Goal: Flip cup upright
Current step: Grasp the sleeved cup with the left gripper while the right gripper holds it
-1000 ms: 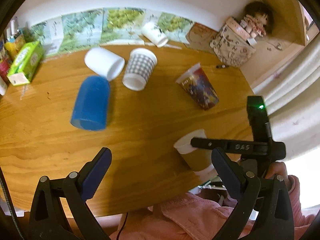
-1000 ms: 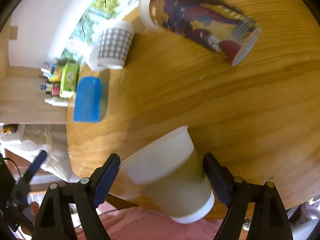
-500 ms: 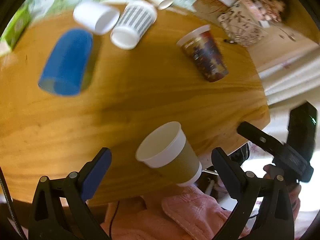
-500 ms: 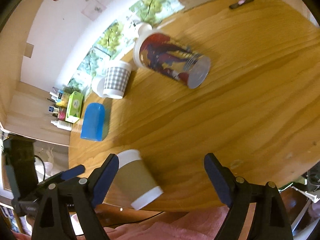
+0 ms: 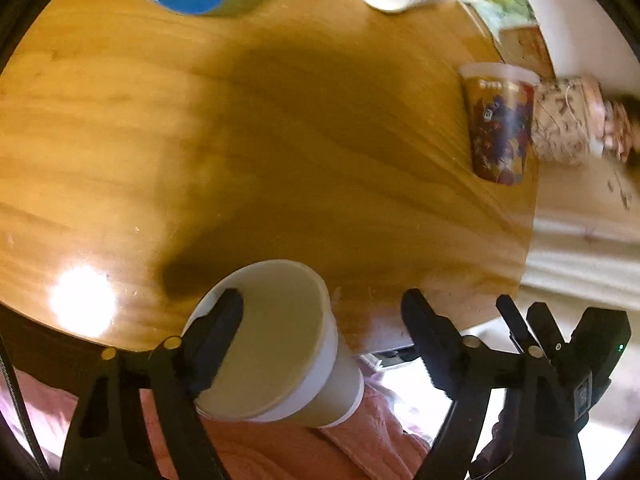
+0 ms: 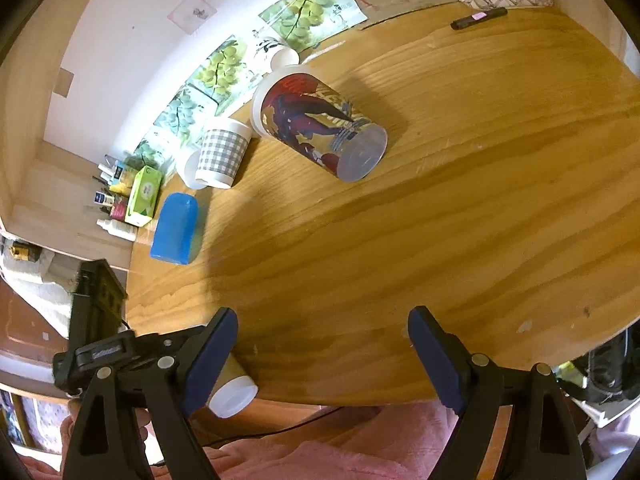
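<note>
A brown paper cup with a white rim [image 5: 280,344] lies tilted at the near edge of the round wooden table [image 5: 280,140], its mouth facing my left camera. My left gripper [image 5: 322,312] is open; its left finger [image 5: 216,332] reaches into the cup's mouth and the right finger stands clear of the cup. In the right wrist view the cup's white base [image 6: 232,394] shows behind the left finger. My right gripper [image 6: 322,330] is open and empty over the table's near edge.
Several other cups lie on their sides: a printed cup [image 6: 320,126], a checked cup [image 6: 220,152], a blue cup [image 6: 176,230] and a white one by the wall. Boxes and bottles [image 6: 136,196] stand at the left. A patterned bag [image 5: 568,120] sits at the right.
My left gripper has moved down onto the brown cup, with one finger now in its mouth. My right gripper let go of the cup and pulled back to the right.
</note>
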`<state>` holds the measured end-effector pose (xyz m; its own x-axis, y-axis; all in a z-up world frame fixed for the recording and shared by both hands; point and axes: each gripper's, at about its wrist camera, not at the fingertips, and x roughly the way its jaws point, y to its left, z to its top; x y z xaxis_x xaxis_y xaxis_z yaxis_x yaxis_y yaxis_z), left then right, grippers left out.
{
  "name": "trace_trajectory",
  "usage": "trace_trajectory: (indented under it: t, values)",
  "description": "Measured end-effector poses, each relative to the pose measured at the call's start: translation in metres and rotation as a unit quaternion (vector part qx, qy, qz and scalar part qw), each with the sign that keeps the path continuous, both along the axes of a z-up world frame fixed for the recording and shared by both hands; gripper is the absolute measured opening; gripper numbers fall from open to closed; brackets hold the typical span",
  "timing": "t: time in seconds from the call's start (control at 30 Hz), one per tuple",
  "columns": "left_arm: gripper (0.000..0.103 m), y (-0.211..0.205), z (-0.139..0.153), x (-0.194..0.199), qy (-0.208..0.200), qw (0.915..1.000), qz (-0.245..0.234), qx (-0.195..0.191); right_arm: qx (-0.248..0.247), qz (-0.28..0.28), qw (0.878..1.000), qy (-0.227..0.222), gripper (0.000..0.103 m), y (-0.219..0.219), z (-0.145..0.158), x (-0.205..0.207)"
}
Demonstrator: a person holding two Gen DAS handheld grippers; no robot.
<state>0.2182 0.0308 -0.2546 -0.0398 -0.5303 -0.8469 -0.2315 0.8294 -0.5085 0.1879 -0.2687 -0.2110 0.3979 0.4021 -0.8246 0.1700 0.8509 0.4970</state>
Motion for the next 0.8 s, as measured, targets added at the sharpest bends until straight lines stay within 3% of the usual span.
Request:
trace_trajectory:
  t: [0.2, 0.33, 0.8]
  values:
    - [0.048, 0.005, -0.003, -0.001, 0.001, 0.9989, 0.044, -0.014, -0.004, 0.030, 1.000, -0.005, 0.088, -0.009, 0.004, 0.012]
    - [0.038, 0.006, -0.004, 0.000, 0.005, 0.9977, 0.064, -0.023, -0.005, 0.048, 0.999, -0.010, 0.088, -0.012, 0.007, 0.020]
    - [0.028, -0.025, 0.001, 0.012, -0.022, 0.9982, 0.052, -0.021, -0.008, 0.079, 0.997, -0.015, 0.088, -0.029, 0.010, 0.033]
